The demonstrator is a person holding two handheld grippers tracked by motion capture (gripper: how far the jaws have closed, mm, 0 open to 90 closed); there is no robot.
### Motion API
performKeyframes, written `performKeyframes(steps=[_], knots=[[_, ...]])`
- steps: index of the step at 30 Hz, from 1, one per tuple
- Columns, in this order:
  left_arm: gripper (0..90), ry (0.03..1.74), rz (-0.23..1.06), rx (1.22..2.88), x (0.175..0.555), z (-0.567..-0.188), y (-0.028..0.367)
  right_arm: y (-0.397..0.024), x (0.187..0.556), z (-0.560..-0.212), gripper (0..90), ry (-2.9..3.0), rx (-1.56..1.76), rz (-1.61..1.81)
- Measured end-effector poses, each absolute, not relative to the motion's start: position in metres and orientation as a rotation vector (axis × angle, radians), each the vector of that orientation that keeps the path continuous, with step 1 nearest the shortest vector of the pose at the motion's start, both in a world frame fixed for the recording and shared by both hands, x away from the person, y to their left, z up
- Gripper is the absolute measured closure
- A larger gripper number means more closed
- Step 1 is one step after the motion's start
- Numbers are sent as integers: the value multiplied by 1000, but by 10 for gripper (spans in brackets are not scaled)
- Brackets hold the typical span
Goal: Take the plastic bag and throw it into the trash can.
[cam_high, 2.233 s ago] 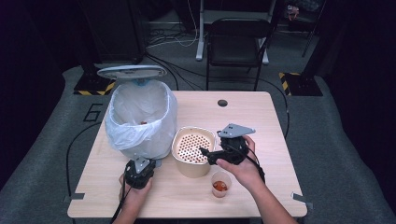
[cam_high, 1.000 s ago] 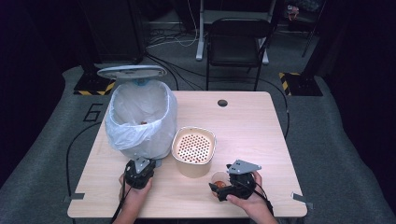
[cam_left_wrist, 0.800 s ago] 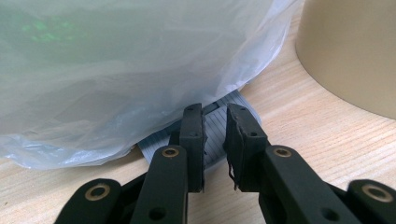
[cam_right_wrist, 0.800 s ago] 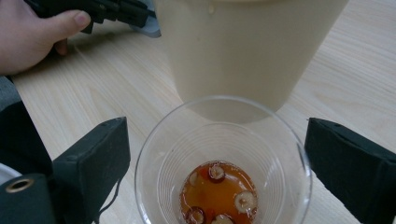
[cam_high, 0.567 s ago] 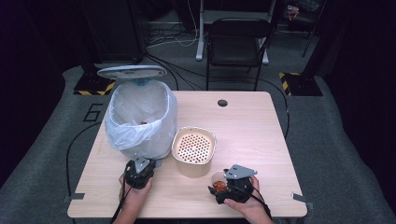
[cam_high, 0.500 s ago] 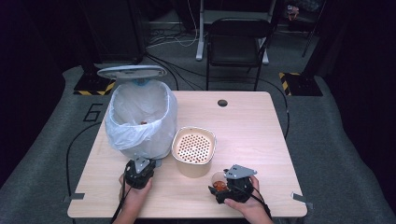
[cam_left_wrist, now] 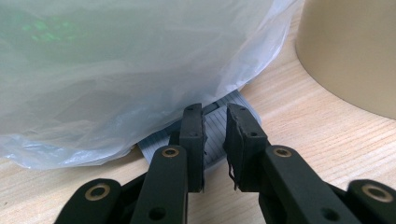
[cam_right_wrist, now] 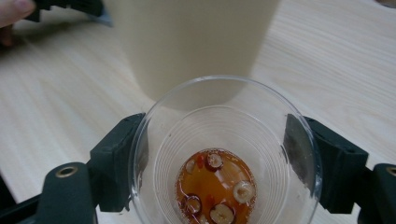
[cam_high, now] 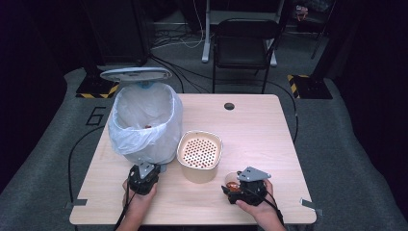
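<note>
A person sits at the near edge of a pale wooden table (cam_high: 269,125), a gripper in each hand. The right gripper (cam_high: 236,188) is at the front right of the table, around a clear plastic cup (cam_right_wrist: 224,154) that stands upright just in front of a beige container (cam_high: 199,155). In the right gripper view the cup sits between the two black jaws, one at each side of its wall, and the jaws have just been closing in on it. They look to be touching the plastic on both sides, though through the clear wall I cannot be certain how firmly they press. The cup holds a shallow pool of amber liquid (cam_right_wrist: 215,184) with red berries and pale round slices floating in it.

The beige container has a perforated insert on top, and it stands in the middle of the table, touching or nearly touching the bin bag to its left.

The left gripper (cam_left_wrist: 215,140) rests low at the front left of the table, its jaws drawn almost together with only a narrow slit between them and nothing caught there. Its tips point at the grey ridged base (cam_left_wrist: 215,125) under a waste bin (cam_high: 144,120) lined with a translucent white bag. The bin's lid (cam_high: 135,74) stands open behind it. A small dark round hole (cam_high: 229,106) is in the tabletop near the far edge.
</note>
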State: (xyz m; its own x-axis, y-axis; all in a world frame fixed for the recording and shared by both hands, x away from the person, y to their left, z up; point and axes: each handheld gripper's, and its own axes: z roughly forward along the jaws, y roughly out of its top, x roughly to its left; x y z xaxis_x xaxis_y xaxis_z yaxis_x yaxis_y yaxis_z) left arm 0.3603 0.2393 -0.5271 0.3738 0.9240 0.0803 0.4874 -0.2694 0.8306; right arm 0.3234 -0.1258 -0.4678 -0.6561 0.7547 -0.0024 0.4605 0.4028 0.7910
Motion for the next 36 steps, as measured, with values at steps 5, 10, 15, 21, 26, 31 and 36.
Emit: performKeyframes(steps=[5,10,15,21,26,31,36], knots=[[768,1221,752,1897,360,-527,239,-147,331,-464,223,2232,1108,1122],[769,1221,749,1900,360,-527,239,-167,338,-463,223,2168,1179,1093],[768,1223,745,1900,360,-527,239,-184,342,-462,222,2112,1238,1074],[768,1221,747,1899,360,-527,239,-196,348,-467,220,2076,1287,1054],[768,1224,746,1896,360,-527,239,-200,351,-471,213,2077,1301,1043],[769,1221,748,1899,360,-527,239,-202,352,-472,199,2070,1323,1060],[768,1221,748,1898,360,-527,239,-203,352,-470,126,2026,1329,1065]])
